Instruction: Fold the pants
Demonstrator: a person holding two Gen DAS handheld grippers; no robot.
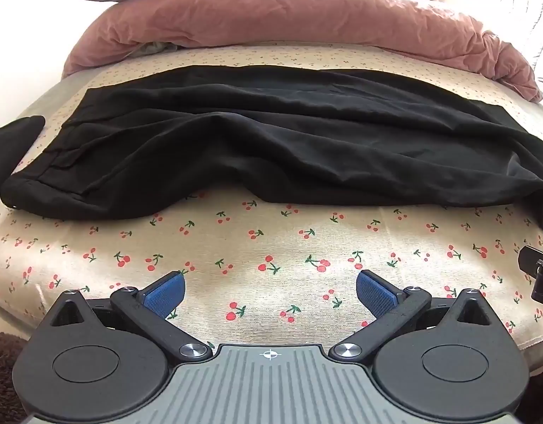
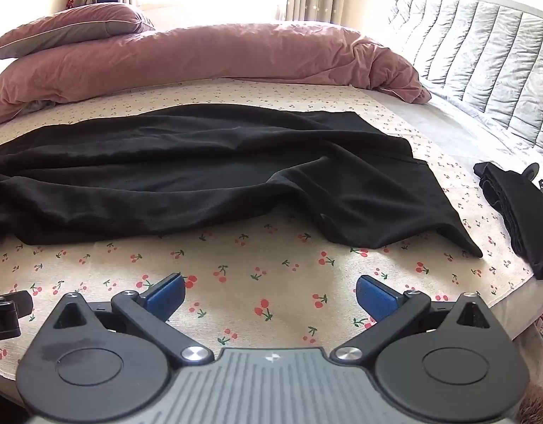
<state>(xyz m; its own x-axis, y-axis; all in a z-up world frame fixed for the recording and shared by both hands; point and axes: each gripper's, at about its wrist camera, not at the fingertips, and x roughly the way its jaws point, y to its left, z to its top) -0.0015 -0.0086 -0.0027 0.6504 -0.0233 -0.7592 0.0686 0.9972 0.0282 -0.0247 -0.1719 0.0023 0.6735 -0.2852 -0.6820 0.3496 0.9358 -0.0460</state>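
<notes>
Both tools look alike. The left gripper (image 1: 270,291) has a grey ribbed body with fine lengthwise grooves and a small white crosshair mark at its front edge. On either side of that body sit two black rounded housings, each with a raised round disc on top and a triangular cut-out horn. Black link arms run from silver pivot screws beside the body to the fingers (image 1: 164,292), which carry blue ribbed pads. The right gripper (image 2: 270,293) repeats this build (its white mark is a small diamond shape), and the housing left of its body bears a dull smudge.
</notes>
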